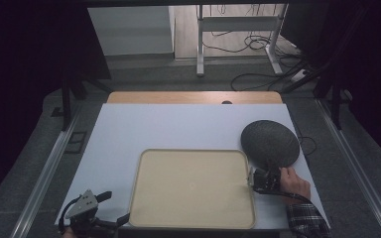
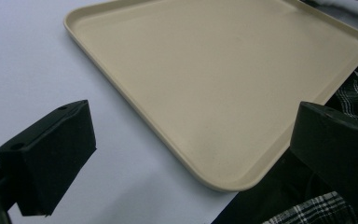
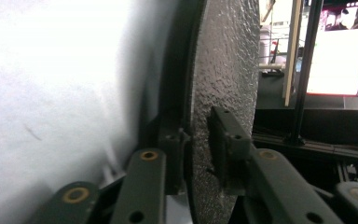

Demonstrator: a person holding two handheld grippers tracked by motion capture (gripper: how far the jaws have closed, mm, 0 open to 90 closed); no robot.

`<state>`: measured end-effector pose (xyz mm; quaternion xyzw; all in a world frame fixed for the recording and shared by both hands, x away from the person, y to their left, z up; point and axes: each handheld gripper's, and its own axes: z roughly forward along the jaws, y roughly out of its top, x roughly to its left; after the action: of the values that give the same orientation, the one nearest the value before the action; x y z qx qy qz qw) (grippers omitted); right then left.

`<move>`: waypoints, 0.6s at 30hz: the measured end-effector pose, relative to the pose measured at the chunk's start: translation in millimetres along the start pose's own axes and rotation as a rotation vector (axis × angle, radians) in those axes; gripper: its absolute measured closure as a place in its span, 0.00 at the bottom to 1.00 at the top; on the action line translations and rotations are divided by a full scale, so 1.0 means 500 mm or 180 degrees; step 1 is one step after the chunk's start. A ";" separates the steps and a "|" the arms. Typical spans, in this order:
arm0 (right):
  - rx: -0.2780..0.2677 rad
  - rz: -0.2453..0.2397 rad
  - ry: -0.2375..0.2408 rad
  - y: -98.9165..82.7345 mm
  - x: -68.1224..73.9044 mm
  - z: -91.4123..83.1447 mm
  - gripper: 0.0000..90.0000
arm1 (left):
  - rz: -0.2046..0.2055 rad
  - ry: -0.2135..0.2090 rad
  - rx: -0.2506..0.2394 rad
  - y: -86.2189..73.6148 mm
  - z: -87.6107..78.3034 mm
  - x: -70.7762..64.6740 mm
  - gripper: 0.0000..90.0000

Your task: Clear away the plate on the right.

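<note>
A dark, round, rough-textured plate (image 1: 270, 143) lies at the right of the white table top, just beyond the tray's far right corner. My right gripper (image 1: 264, 179) is shut on its near rim. In the right gripper view the plate (image 3: 223, 70) is seen edge-on, and the right gripper (image 3: 198, 144) has one pad on each face of it. A beige rectangular tray (image 1: 193, 151) with nothing on it sits at the front middle. My left gripper (image 1: 115, 207) rests open by the tray's near left corner. In its own view the left gripper (image 2: 191, 154) frames the corner of the tray (image 2: 223, 84).
The white sheet (image 1: 168, 129) covers a wooden table whose far edge (image 1: 193, 97) shows behind it. A plaid sleeve (image 1: 305, 220) comes in at the bottom right. Metal desk legs (image 1: 200, 44) and cables (image 1: 258, 44) lie on the floor beyond.
</note>
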<state>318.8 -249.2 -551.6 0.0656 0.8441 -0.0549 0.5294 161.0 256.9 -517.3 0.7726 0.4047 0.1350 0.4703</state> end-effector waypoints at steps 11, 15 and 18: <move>0.0004 -0.0016 -0.0121 0.003 -0.003 -0.011 0.95 | 0.0010 0.0003 0.0000 0.000 -0.001 0.000 0.00; -0.0012 0.0001 -0.0140 0.002 -0.006 -0.018 0.95 | 0.0007 0.0003 -0.0002 0.000 -0.001 0.001 0.00; -0.0008 -0.0047 -0.0145 0.003 -0.007 -0.021 0.94 | 0.0004 0.0003 -0.0010 0.000 -0.001 0.001 0.00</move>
<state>311.0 -246.1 -544.1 0.0575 0.8323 -0.0592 0.5481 160.8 257.5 -517.1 0.7720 0.4042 0.1363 0.4713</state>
